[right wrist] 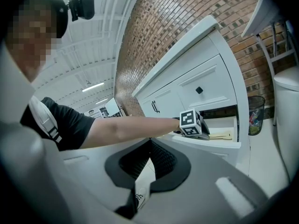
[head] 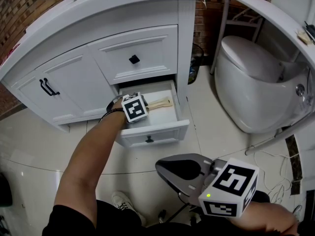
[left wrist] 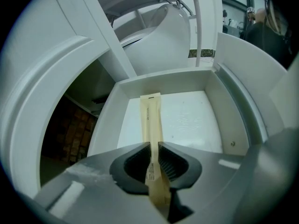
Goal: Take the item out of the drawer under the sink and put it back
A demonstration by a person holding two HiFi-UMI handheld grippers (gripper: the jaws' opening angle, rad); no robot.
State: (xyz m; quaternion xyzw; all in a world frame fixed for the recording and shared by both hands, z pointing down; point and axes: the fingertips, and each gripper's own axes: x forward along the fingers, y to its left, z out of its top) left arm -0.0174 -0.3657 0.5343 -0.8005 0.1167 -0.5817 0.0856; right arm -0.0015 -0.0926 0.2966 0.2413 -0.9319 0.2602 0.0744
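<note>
A bathroom: white sink vanity, toilet beside it; brick wall behind

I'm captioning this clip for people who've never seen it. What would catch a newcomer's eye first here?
The open bottom drawer of the white vanity, where the left gripper is clamped on a long beige packet. Next, the right gripper, shut and empty, looms in the foreground, with a white toilet at right.
</note>
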